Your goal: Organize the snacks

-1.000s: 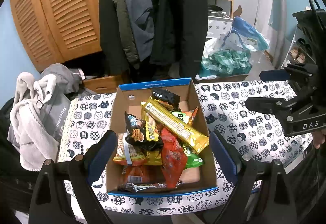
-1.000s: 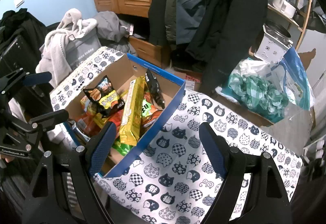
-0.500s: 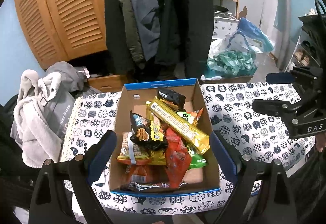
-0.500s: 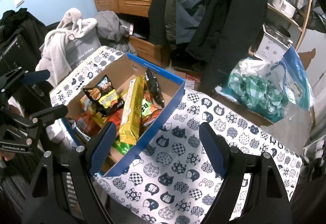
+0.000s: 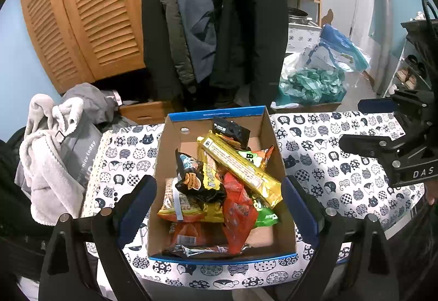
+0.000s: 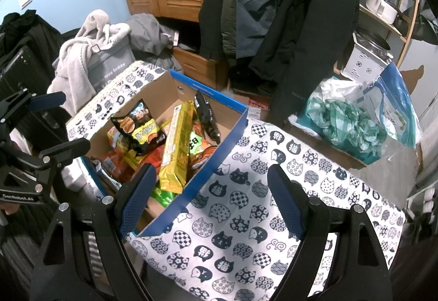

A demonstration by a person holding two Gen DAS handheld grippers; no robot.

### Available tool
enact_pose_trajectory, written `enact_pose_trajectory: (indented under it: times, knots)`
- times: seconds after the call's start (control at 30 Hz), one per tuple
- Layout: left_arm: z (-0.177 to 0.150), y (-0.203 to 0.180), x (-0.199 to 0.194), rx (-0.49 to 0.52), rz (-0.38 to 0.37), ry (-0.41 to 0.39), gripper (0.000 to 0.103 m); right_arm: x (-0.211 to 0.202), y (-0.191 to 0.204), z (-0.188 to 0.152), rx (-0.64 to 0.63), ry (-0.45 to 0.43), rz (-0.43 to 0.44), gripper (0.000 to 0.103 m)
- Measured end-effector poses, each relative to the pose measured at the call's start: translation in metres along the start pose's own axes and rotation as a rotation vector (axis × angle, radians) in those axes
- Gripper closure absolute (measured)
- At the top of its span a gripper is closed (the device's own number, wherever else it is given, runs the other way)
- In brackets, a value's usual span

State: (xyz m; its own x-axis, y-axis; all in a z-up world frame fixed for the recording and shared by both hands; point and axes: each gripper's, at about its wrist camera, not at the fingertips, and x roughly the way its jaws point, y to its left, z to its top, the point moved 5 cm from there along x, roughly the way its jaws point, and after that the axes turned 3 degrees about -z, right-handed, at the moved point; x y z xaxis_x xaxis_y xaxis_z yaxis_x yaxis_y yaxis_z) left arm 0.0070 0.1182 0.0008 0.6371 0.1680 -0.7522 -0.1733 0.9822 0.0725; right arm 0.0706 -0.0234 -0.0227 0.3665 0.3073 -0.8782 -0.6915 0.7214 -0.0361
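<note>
A cardboard box with a blue rim (image 5: 216,114) (image 6: 208,87) stands on the left part of a table covered with a cat-print cloth (image 5: 323,161) (image 6: 246,219). Several snack packs are piled inside: a long yellow pack (image 5: 238,167) (image 6: 176,147) lying across the top, a black pack (image 5: 195,178) (image 6: 139,128), a red pack (image 5: 238,213) and a smaller black pack (image 5: 232,131) at the far end. My left gripper (image 5: 219,208) hovers open above the box's near end, holding nothing. My right gripper (image 6: 212,197) is open over the cloth just right of the box, empty.
Coats (image 5: 213,13) hang behind the table. A grey bag with towels (image 5: 54,153) stands at the left, a wooden louvred cabinet (image 5: 82,13) behind it. A box with teal bags (image 5: 312,84) sits at the back right, next to shelves (image 6: 383,8).
The left wrist view has drifted a little, so the box sits slightly more to the right and centred between its fingers. The right gripper has hardly moved. Both stay open.
</note>
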Motion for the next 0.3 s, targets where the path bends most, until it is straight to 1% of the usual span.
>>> enact_pose_trajectory:
  times: [0.3]
  knots:
    - [-0.0008,-0.0035,0.0006,-0.005,-0.01,0.008,0.01,0.0007,-0.0026,-0.0011,-0.001,0.003,-0.003,0.02]
